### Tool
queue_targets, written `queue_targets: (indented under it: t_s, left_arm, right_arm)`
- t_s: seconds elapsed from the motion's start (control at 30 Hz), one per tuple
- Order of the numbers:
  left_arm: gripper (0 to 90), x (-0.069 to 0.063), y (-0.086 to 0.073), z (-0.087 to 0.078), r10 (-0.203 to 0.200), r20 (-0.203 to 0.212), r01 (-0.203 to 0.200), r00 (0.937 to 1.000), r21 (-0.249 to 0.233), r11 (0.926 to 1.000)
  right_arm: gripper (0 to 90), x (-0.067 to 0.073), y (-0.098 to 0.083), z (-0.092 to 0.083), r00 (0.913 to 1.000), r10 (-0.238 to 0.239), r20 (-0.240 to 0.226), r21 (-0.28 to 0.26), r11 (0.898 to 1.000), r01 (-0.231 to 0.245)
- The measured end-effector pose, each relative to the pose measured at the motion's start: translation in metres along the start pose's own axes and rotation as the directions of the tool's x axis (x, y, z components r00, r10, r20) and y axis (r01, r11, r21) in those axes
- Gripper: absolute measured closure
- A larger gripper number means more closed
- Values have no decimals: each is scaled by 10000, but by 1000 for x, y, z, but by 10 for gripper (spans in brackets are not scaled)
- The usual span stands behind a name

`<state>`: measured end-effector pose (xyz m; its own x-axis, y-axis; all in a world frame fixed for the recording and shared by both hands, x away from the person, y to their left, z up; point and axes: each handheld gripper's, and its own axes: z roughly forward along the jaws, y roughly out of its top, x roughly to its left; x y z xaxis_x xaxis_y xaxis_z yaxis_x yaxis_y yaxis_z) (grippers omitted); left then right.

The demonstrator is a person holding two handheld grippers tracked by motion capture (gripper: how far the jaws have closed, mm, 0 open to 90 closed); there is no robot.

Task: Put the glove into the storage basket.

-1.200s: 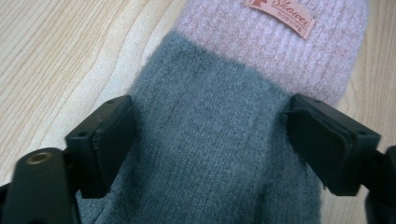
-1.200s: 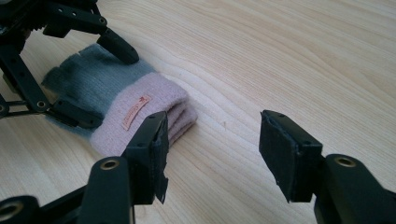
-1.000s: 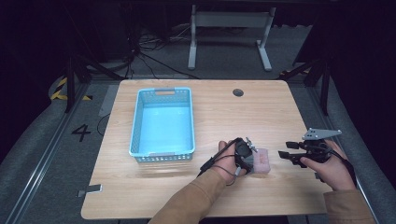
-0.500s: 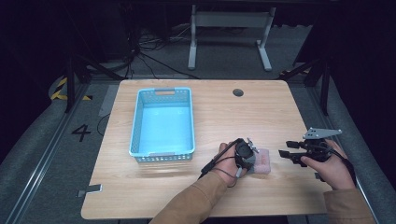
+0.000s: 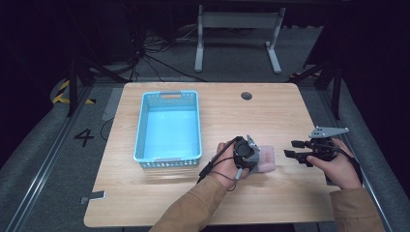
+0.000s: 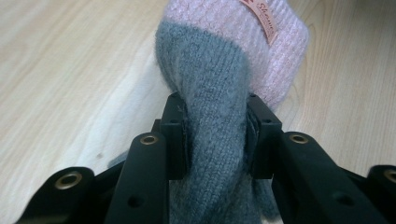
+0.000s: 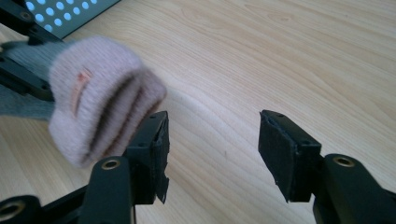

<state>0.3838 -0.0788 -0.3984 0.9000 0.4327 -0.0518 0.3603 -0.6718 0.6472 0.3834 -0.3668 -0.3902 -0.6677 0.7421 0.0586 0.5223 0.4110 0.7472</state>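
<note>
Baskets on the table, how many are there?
1. The blue basket stands on the left half of the wooden table, beyond the left gripper, which grips a grey and pink knitted item.

The basket (image 5: pixel 168 128) sits on the table (image 5: pixel 145 203), left of the folded knit (image 5: pixel 267 158).

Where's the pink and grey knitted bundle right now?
In the high view the knitted bundle sits near the table's front right, clamped in the left gripper, between the blue basket and the right gripper.

Bright tabletop, dark surroundings, slight blur
</note>
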Motion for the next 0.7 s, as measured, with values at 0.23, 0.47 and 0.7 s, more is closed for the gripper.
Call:
queue_targets:
  t_s: [0.23,0.47,0.7]
  left_arm:
    - [665,10,-6,-26,-418,293,432,9987,-472,9980]
    - [664,20,-11,-51,-760,-7,756,9971,-944,9927]
    - [664,32,-19,-74,-1006,-218,970,9947,-1294,9868]
  right_arm:
    - [439,-2,11,12,9995,-59,-313,-65,10000,57]
    - [439,-3,20,21,9986,-131,-506,-108,9999,126]
    - [438,-2,22,27,9981,-160,-598,-46,9999,158]
